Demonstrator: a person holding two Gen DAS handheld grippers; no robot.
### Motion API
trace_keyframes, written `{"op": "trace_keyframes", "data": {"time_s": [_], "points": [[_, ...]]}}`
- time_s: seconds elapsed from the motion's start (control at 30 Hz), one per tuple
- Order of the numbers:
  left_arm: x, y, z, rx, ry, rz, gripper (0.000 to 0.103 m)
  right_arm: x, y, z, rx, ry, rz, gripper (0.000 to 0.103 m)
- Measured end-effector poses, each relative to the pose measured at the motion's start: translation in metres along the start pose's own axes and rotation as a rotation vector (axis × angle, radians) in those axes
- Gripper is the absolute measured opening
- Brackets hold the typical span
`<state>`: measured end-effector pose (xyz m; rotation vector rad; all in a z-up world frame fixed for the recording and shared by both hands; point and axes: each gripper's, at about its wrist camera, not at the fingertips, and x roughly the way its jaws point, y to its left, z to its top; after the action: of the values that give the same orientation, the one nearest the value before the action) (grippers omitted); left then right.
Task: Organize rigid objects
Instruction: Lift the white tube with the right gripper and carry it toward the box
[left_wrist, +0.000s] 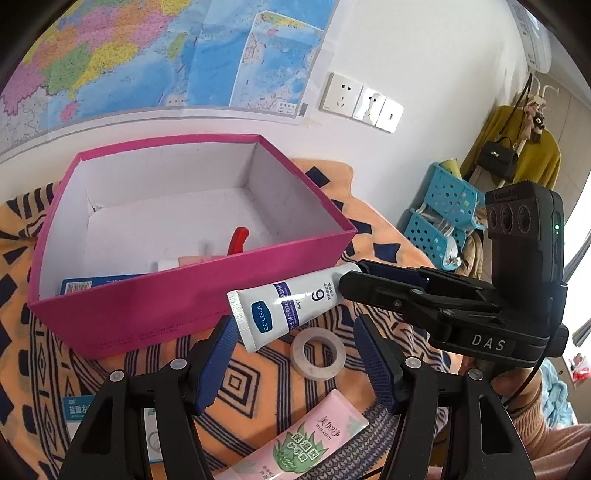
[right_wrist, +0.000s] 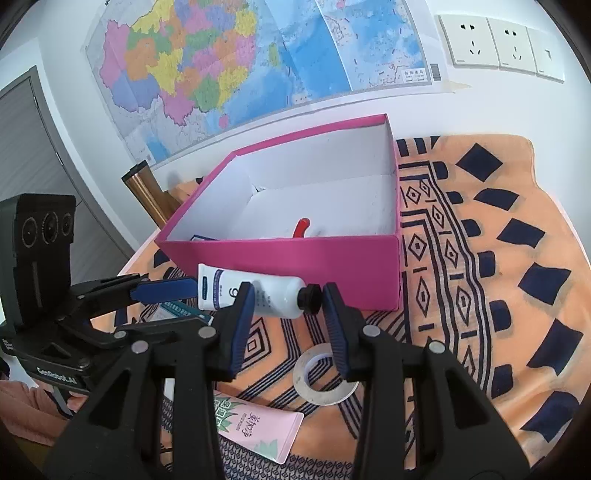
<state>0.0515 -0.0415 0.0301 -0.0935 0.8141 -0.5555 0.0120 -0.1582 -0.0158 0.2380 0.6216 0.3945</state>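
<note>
With the map wall at twelve o'clock, an open pink box (left_wrist: 184, 295) sits on a tabletop covered by an orange patterned cloth (right_wrist: 480, 258). A white tube (left_wrist: 291, 306) hangs in the air just at the box's six o'clock wall, lying level, not yet over the rim.

The right tool (right_wrist: 288, 288) is clamped on the tube's shoulder, by the black cap, which points to three o'clock. The left tool (left_wrist: 294, 319) stands open and holds nothing. The tube's crimped end, at nine o'clock, lies just beside one of its pads. Whether they touch is unclear.

Inside the box lie a red-handled item (left_wrist: 238, 240) and a blue-edged carton (left_wrist: 85, 286). On the cloth at six o'clock from the tube rest a tape ring (left_wrist: 317, 372) and, nearer, a pink tube (left_wrist: 314, 439).

The white tube looks light, with a glossy, likely slippery skin and a soft body that would dent under pressure. The stiff shoulder by the cap seems the safest hold; a grip mid-body could squash it or let it slide.
</note>
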Motion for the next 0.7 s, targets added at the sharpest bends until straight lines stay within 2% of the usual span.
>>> {"op": "trace_keyframes", "data": {"time_s": [0.7], "points": [[0.0,-0.003,0.012,0.01,-0.029,0.011,0.066,-0.007,0.002,0.019,-0.037,-0.049,-0.009,0.041]]}}
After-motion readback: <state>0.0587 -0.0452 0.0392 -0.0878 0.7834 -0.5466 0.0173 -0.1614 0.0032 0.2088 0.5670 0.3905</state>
